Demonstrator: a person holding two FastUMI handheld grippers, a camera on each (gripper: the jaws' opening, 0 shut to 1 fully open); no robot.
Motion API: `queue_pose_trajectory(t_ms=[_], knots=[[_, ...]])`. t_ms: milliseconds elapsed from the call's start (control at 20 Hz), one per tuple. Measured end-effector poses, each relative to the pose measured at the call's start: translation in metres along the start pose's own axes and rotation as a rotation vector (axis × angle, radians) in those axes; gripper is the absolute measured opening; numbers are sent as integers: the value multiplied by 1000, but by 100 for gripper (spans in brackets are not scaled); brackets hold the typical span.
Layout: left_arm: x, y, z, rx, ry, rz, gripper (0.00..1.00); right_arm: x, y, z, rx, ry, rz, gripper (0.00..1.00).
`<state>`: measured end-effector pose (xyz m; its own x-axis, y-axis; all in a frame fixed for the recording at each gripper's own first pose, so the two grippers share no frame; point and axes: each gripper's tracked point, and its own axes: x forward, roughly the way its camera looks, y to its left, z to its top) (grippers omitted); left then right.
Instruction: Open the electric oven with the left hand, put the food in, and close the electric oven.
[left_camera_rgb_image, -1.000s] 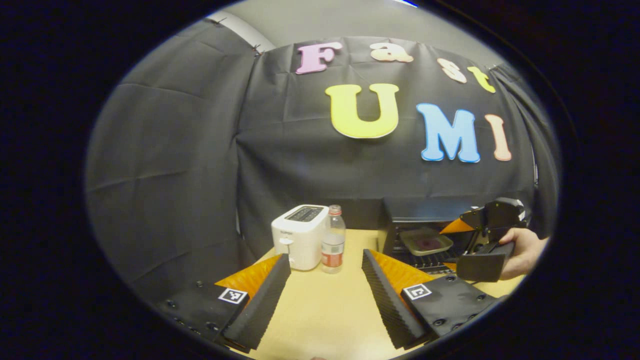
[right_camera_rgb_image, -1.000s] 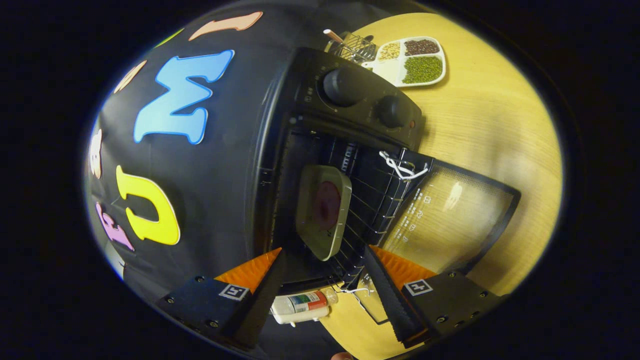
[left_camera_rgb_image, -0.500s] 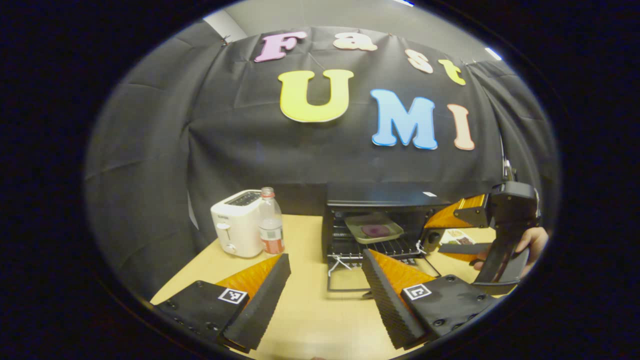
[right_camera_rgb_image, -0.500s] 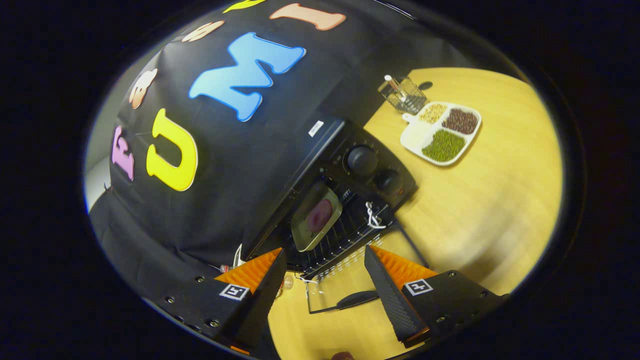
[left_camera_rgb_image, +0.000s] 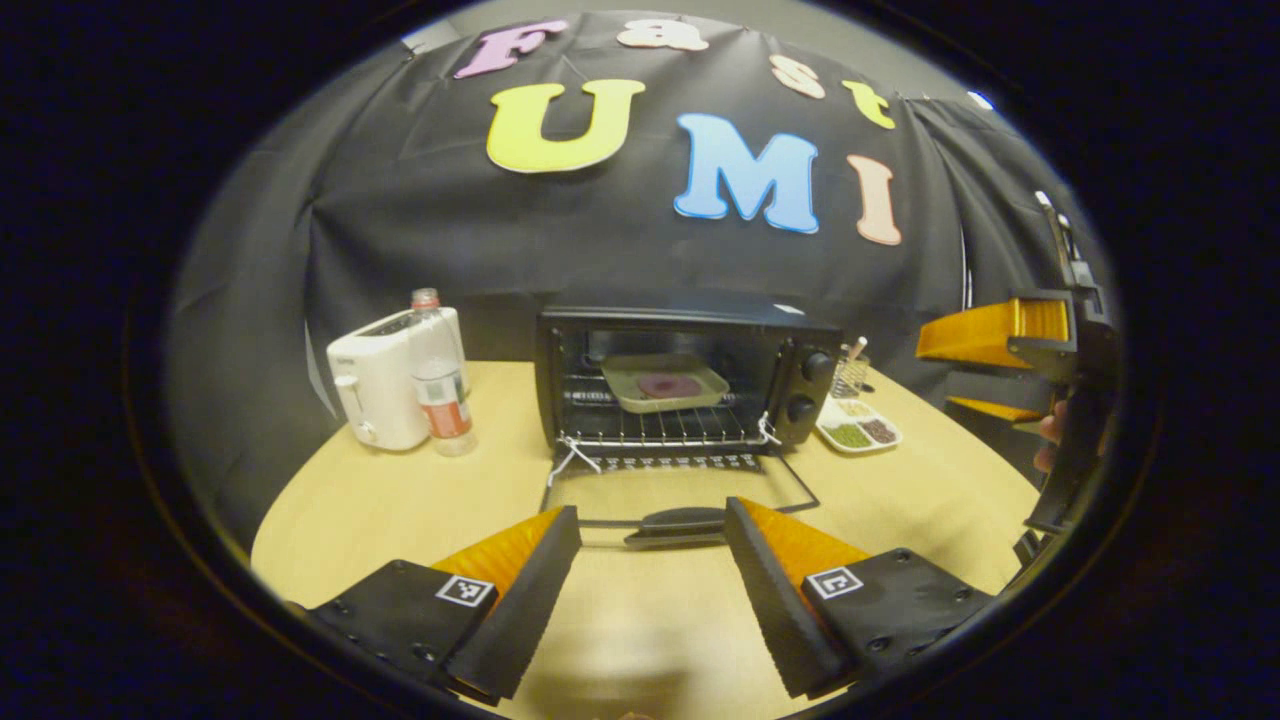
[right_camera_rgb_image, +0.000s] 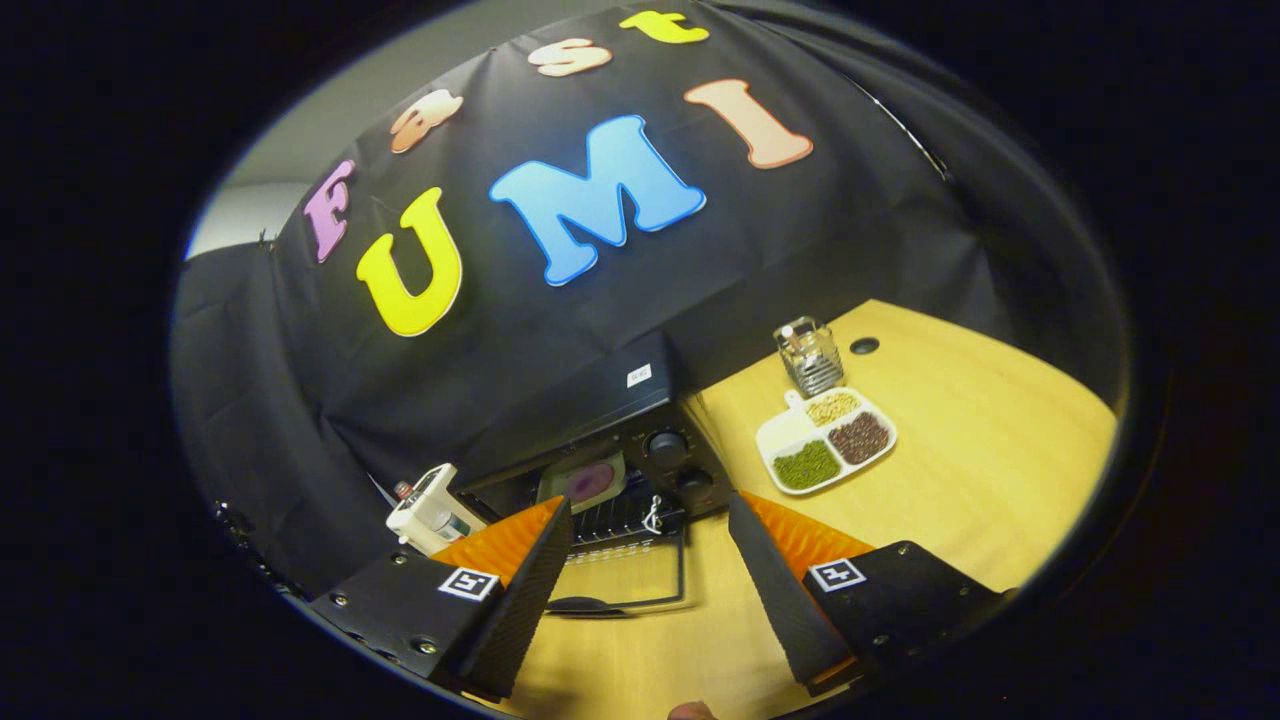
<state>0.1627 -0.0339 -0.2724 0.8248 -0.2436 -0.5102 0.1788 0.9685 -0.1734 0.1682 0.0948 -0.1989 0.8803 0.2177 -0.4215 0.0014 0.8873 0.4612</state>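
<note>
With the pale square food tray on the rack of the black electric oven, closing remains.
Left gripper, jaws apart and empty, must lift the glass drop-down door at 12 o'clock; right gripper also spread, empty.

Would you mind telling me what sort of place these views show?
Probably a staged kitchen tabletop inside a recording booth: an electric oven with its door down, a white toaster and a divided dish of beans on a wooden table.
</note>
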Motion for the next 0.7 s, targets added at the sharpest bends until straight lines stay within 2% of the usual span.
queue_pose_trajectory(t_ms=[150, 250, 300, 400, 450, 700], knots=[[14, -16, -18, -12, 53, -31, 100, -21, -5, 28, -109, -78, -9, 97], [26, -22, -32, -22, 97, -39, 91, -35, -10, 49, -191, -150, -35, 97], [34, -24, -40, -23, 124, -38, 100, -43, -14, 58, -234, -181, -53, 97], [46, -25, -59, -22, 182, -34, 98, -55, -17, 74, -300, -220, -89, 97], [50, -25, -66, -24, 206, -34, 100, -61, -18, 80, -321, -239, -105, 98], [77, -25, -87, -27, 269, -27, 98, -84, -31, 101, -415, -308, -194, 97]])
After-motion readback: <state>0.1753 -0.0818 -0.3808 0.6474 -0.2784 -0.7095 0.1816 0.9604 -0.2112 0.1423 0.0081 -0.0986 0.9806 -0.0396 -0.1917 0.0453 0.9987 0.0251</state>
